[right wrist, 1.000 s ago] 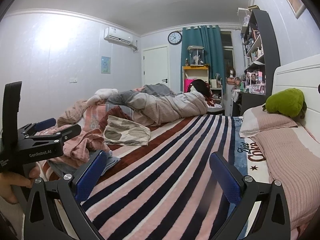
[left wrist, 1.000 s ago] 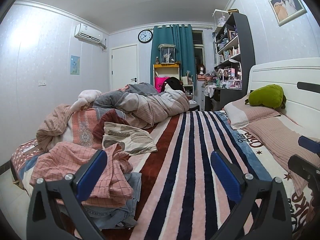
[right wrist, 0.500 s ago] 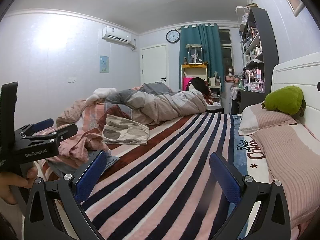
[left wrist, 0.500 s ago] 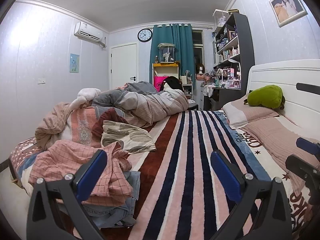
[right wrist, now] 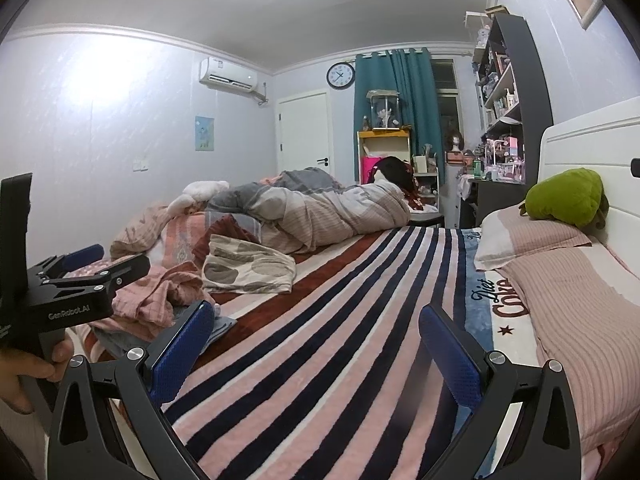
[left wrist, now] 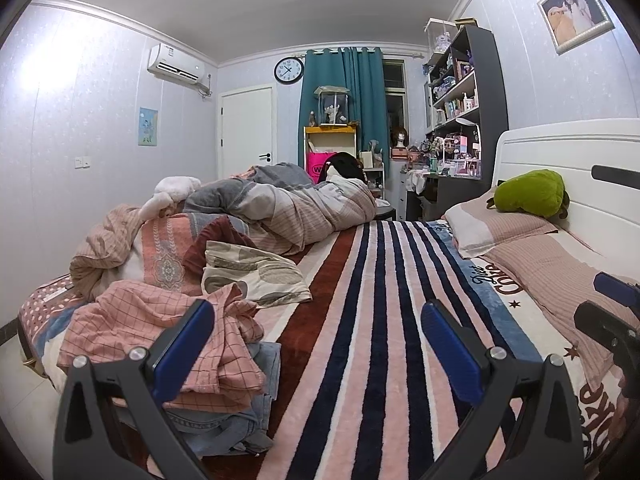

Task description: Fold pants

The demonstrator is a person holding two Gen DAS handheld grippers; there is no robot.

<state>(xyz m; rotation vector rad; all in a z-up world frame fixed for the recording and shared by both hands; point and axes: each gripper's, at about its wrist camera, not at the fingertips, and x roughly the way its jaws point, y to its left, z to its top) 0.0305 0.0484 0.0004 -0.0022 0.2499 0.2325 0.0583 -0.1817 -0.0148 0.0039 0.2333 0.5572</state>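
The jeans [left wrist: 224, 420] lie crumpled at the near left edge of the bed [left wrist: 380, 340], under a pink checked garment [left wrist: 160, 332]. Over the last second little has shifted: both views have only crept forward. The left gripper [left wrist: 316, 344] and right gripper [right wrist: 312, 344] hover with jaws wide, holding nothing.

A lived-in home bedroom, bed [left wrist: 380, 320] under a striped blanket [left wrist: 360, 360], pillows [left wrist: 500, 232] at two o'clock by the white headboard [left wrist: 560, 148], teal curtain [left wrist: 344, 92] and wall clock [left wrist: 289, 70] at twelve, crowded shelves [left wrist: 456, 96], air conditioner [left wrist: 176, 65] at ten.
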